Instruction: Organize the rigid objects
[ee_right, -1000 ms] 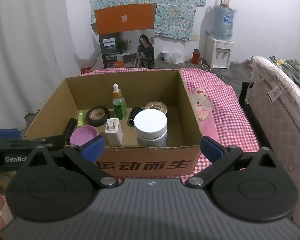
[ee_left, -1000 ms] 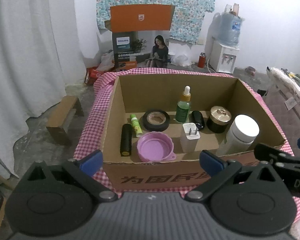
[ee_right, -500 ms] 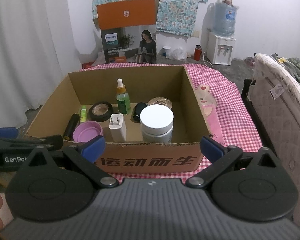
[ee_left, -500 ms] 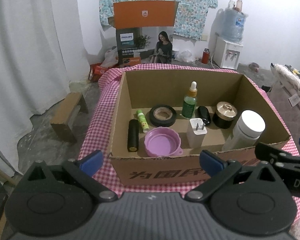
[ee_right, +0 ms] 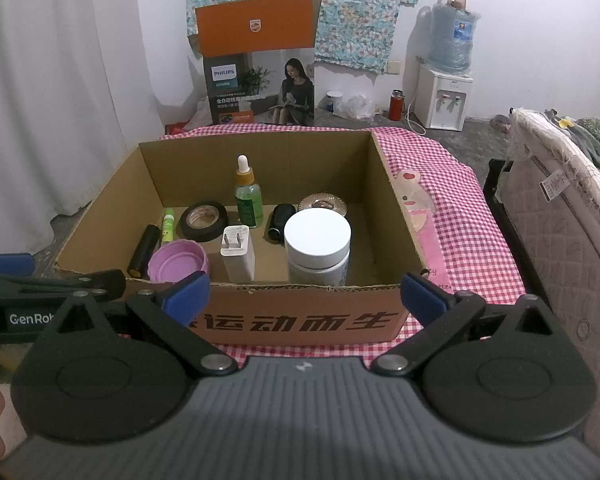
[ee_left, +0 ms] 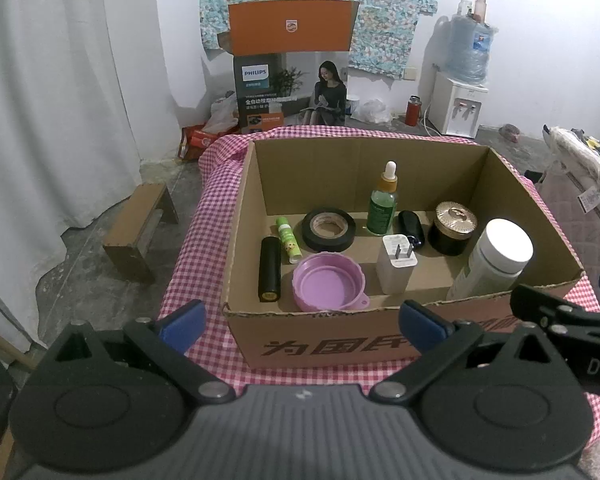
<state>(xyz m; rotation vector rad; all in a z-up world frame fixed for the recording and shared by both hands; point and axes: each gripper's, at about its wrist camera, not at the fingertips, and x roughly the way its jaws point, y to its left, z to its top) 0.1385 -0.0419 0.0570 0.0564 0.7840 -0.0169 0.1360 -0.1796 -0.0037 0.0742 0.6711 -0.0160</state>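
**Both tools held wide before the filled box**

The left tool (ee_left: 300,322) and the right tool (ee_right: 306,296) each hover in front of the near wall of the cardboard box (ee_left: 380,344), fingers spread wide and gripping nothing. The box sits on a bench covered with a pink checked cloth (ee_right: 460,216).

Inside, along the back, a green tube (ee_left: 288,239) lies beside a roll of black tape (ee_left: 329,230). Next come an upright green dropper bottle (ee_left: 383,204), a small black capsule (ee_left: 411,227) and a dark jar with a gold lid (ee_left: 452,229). Nearer the front lie a black cylinder (ee_left: 269,269) and a purple lid (ee_left: 329,282), open side up. A white plug adapter (ee_left: 396,264) stands on end, and a white jar (ee_left: 494,258) stands in the near right corner.
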